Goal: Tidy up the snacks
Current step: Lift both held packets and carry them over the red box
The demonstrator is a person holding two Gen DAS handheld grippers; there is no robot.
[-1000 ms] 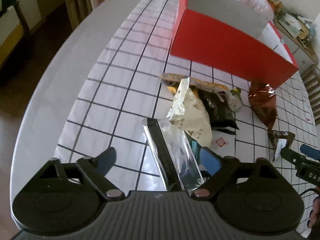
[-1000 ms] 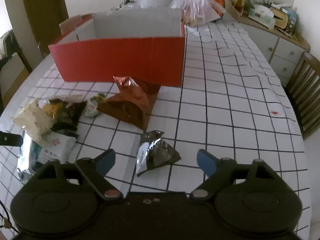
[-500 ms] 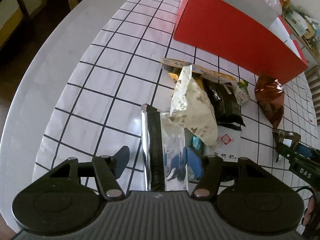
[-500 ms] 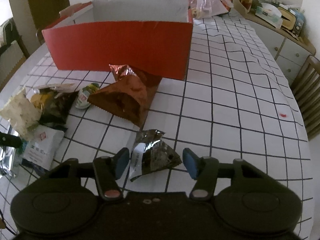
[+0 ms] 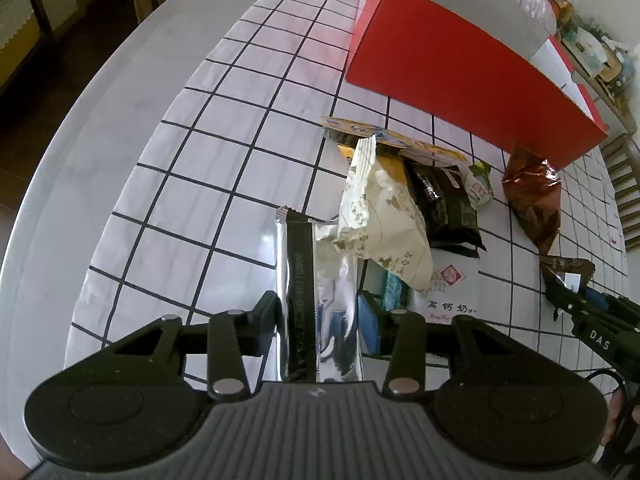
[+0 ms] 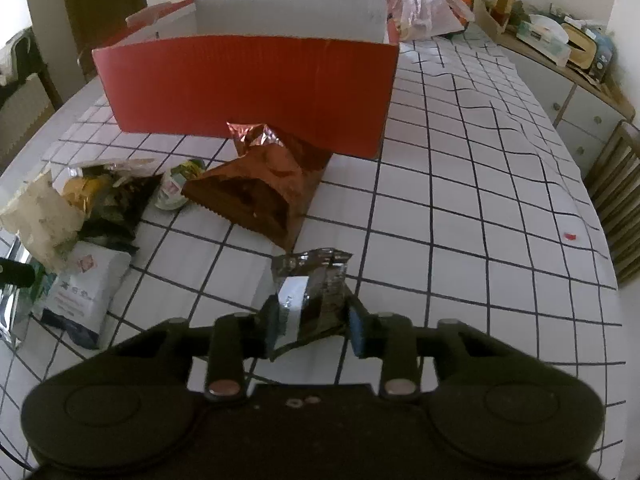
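A long silver foil packet [image 5: 320, 280] lies on the checked tablecloth between the pads of my left gripper [image 5: 320, 320]. Its jaws are closing, and both pads touch the packet's sides. My right gripper [image 6: 312, 320] is shut on a small dark foil packet [image 6: 316, 280] with a white label. Behind stands the open red box [image 6: 248, 84], which looks empty as far as I can see. Between box and grippers lie a brown foil bag [image 6: 264, 184], a cream bag [image 5: 380, 224], a black packet [image 5: 444, 204], a white pouch [image 6: 84, 288] and a small cup [image 6: 176, 184].
The round table's bare grey rim [image 5: 80, 128] curves along the left. Plastic bags [image 6: 416, 0] sit behind the box. A sideboard [image 6: 560, 64] with clutter and a wooden chair [image 6: 616, 200] stand to the right. White cloth right of the snacks lies bare.
Both grippers' jaws have closed in from wide open. The left now meets the silver packet's sides, and the right now pinches the small dark packet. Neither hand has shifted much.
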